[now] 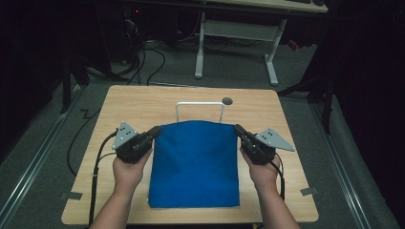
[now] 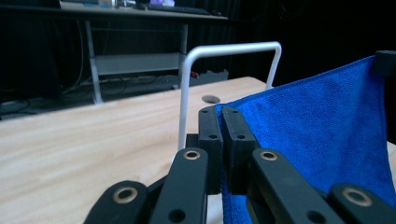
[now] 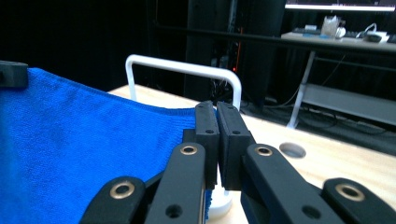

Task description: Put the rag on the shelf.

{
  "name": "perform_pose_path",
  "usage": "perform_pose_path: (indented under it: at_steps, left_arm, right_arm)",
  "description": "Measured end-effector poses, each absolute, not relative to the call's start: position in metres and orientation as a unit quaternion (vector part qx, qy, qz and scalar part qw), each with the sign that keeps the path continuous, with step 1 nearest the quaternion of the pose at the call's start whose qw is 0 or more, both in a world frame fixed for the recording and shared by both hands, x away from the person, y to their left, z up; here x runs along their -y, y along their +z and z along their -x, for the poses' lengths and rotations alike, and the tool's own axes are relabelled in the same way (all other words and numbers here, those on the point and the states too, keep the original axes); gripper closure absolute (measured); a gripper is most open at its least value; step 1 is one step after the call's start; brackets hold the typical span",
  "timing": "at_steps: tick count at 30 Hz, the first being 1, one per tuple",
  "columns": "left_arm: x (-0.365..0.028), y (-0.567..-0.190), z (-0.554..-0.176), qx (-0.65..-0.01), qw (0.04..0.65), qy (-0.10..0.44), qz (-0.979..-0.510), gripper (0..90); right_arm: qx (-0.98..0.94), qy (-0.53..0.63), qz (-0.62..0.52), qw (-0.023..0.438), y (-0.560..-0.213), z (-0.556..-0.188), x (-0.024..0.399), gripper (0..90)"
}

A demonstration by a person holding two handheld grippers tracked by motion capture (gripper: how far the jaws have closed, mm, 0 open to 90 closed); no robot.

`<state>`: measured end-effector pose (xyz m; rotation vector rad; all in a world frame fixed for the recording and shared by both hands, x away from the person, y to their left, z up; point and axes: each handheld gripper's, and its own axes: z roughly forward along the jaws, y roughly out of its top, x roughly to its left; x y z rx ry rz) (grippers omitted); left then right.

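A blue cloth (image 1: 195, 164) hangs stretched between both grippers, its far edge lifted and its near edge lying on the wooden table (image 1: 143, 102). My left gripper (image 1: 155, 131) is shut on the cloth's far left corner (image 2: 224, 109). My right gripper (image 1: 237, 129) is shut on the far right corner (image 3: 187, 114). Just behind the lifted edge stands a white bar rack (image 1: 200, 106), an upright arch that also rises behind the cloth (image 2: 322, 135) in the left gripper view as the rack (image 2: 229, 49) and in the right gripper view as the rack (image 3: 182, 67).
A small round hole (image 1: 227, 100) sits in the tabletop behind the rack. A desk with white legs (image 1: 239, 33) stands on the floor beyond the table. Cables trail off the table's left side (image 1: 86, 129). Bare wood lies left and right of the cloth.
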<state>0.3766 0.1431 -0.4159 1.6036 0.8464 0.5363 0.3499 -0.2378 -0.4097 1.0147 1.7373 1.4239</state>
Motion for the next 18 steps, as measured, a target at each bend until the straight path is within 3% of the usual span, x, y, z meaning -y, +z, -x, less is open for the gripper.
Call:
perform_pose_path:
  at_steps: [18]
  left_arm:
    - [-0.145,-0.366,-0.398,-0.355,0.61,0.262,-0.658,87.7]
  right_arm:
    - [-0.639,0.571,-0.367,0.361,-0.36,-0.367,0.24,88.9]
